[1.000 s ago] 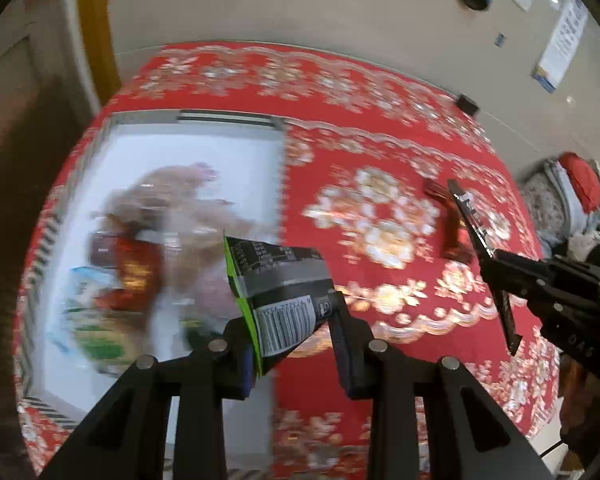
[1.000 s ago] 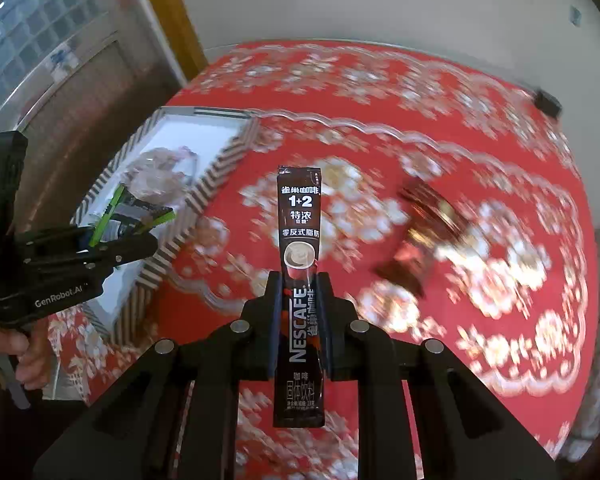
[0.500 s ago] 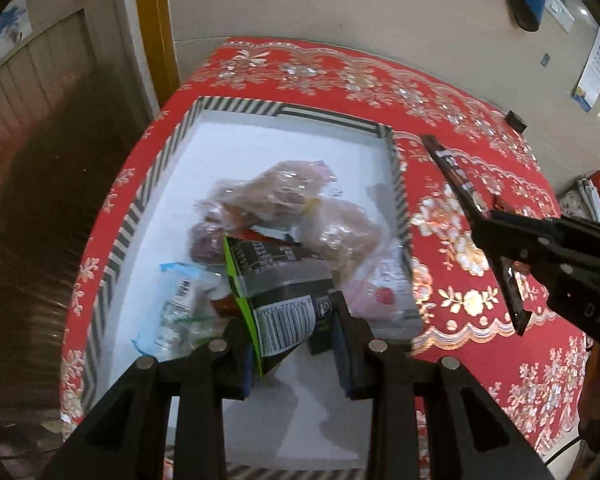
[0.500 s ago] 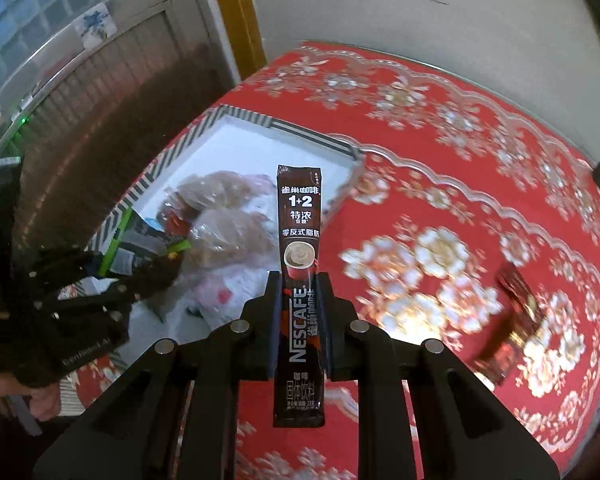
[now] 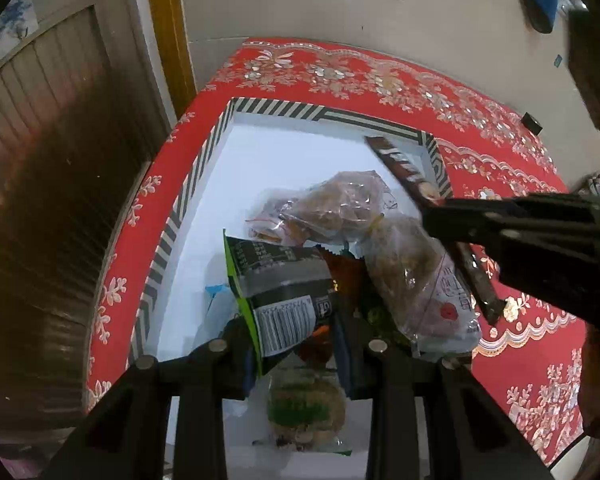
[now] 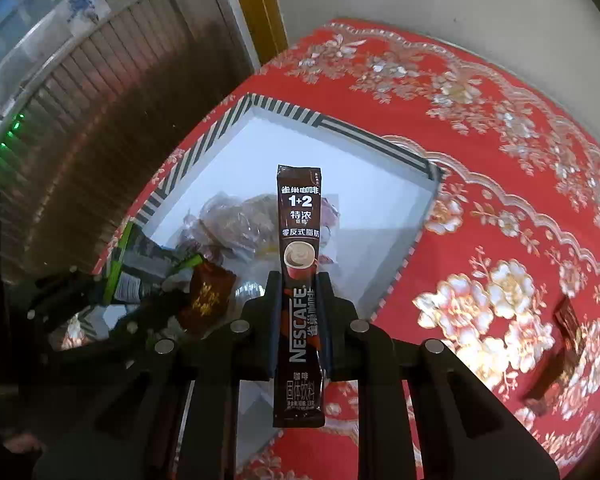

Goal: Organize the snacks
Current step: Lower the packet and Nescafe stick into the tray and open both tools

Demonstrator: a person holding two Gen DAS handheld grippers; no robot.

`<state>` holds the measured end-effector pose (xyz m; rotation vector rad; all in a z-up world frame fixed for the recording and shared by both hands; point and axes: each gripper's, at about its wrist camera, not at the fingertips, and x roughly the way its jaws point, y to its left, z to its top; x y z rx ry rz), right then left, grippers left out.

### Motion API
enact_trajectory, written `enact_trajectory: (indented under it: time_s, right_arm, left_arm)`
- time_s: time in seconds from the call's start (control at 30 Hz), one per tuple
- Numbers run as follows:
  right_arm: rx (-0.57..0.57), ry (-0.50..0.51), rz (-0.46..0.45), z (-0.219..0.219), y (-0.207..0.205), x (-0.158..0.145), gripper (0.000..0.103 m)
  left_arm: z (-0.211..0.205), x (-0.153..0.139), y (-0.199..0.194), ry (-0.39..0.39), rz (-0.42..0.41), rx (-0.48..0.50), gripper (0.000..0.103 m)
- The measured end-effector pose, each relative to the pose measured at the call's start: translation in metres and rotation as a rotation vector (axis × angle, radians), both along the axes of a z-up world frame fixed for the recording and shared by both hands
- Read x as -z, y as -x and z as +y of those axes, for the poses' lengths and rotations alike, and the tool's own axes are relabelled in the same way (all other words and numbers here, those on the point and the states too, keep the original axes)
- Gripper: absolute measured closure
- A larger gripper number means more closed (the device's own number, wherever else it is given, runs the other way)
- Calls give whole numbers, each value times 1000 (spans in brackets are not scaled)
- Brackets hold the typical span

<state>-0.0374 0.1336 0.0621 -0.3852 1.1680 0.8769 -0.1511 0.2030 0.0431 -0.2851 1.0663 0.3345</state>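
On my left wrist view, the left tool is clamped on a black and green snack packet, barcode side facing me, held above the near end of the white box with the striped rim. Under and beyond the packet lie clear bags of brown pastries, a red wrapper, and a round green-speckled snack close to my fingers. The box sits on the red floral cloth covering the bench. From the right edge the right tool reaches in over the box, gripping a dark coffee stick whose far end hangs over the box's far right corner.

On my right wrist view, the right tool is closed tight on the Nescafe coffee stick, which stands straight out along the fingers, above the box. At the left, the left tool carries its green-edged packet over the box's near left side, just beside a dark red sachet. Another dark sachet lies on the cloth, well apart from the box, at the right.
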Motion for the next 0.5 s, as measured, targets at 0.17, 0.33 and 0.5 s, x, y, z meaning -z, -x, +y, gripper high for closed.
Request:
enact_trajectory:
  time_s: [0.17,0.33,0.5]
  right_arm:
    - [12,15,20,14,-7,8,87]
    - [2,-28,19,17,-6,3,83]
    - [55,-115,20,1,-13,-15,83]
  left_arm:
    - [-3,1,-6,-15,6,19,70]
    - [-8,1,-7,-52,25,16,57]
    - [-10,-7,-4,-81,3,-11,37]
